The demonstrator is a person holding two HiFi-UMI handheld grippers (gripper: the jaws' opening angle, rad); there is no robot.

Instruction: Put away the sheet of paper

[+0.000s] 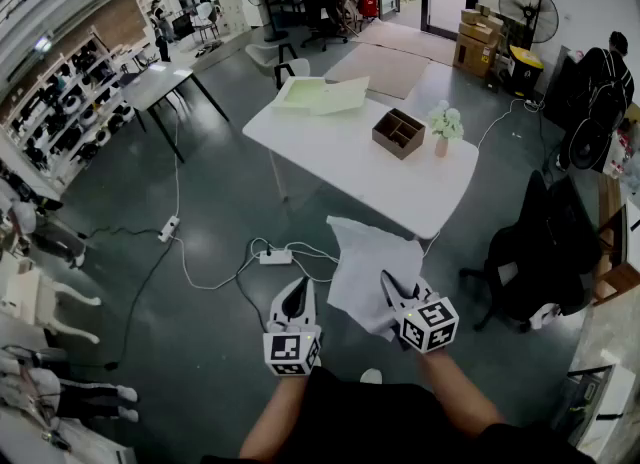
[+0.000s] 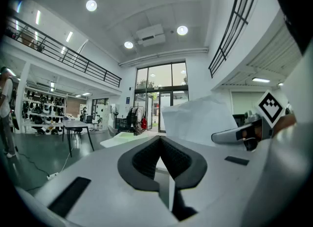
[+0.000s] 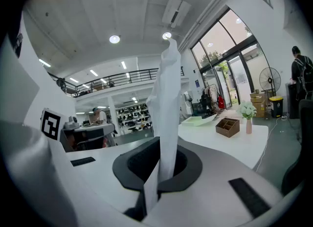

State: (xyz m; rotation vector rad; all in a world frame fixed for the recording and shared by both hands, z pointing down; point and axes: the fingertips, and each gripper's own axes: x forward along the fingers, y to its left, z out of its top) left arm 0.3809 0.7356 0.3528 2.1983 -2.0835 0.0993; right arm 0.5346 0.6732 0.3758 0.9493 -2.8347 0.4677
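The left gripper (image 1: 296, 290) hangs at the left, its fingers (image 2: 142, 160) together on nothing. Just right of it the paper (image 1: 368, 264) droops in the air above the floor (image 1: 200, 212), well short of the bench (image 1: 330, 152). The right gripper (image 1: 390, 287) pinches it near its lower edge, fingers clamped on it (in the right gripper view the sheet stands straight up between them). To carry it well, I judge, the grip must be firm and the sheet kept off the floor and clear of the cables (image 1: 215, 277). A hold at one edge lets it flop, so the free left gripper could steady the far edge before the sheet is laid flat. On the bench, from the left, a pale green box (image 1: 322, 95) appears open, a lid leaning at its right side. It looks the likely home for the sheet, though I cannot tell whether anything lies in it. Next comes a wooden organiser (image 1: 399, 133), its compartments seemingly bare, then a vase (image 1: 441, 145) holding white flowers (image 1: 446, 120).
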